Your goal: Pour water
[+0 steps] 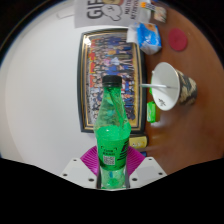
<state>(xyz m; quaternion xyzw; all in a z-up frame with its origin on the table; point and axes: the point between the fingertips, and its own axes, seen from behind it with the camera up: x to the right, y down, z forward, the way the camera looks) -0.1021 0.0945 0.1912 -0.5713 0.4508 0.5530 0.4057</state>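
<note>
A wooden bench [60,100] fills most of the scene ahead of me, brown and smooth. On it, beyond the bottle, lies a large framed picture [100,55], its busy print too small for me to read. At the far edge of the bench sit a white sheet with big printed letters [92,12], a small blue and white carton [150,38], and a round red disc [178,39] to the right of the carton.

To the right of the framed picture lies or leans a white paper cup [167,88] with a straw or stick [157,100] in it; its open mouth faces me, and I cannot tell whether any water is inside. A small green object [151,110] rests just near the cup.

Nearest to me is a green plastic bottle [113,135] with a black cap [112,80] on it and a label around its body. It stands upright between my tongs [113,172], whose pink pads press against its lower sides, so I judge that I am pinching the bottle.

As for the task, I judge it barely begun. The bottle is in my grip, but its cap appears closed, it is not tilted, and it stands well apart from the cup. Opening, carrying across to the right and pouring all seem left to do.
</note>
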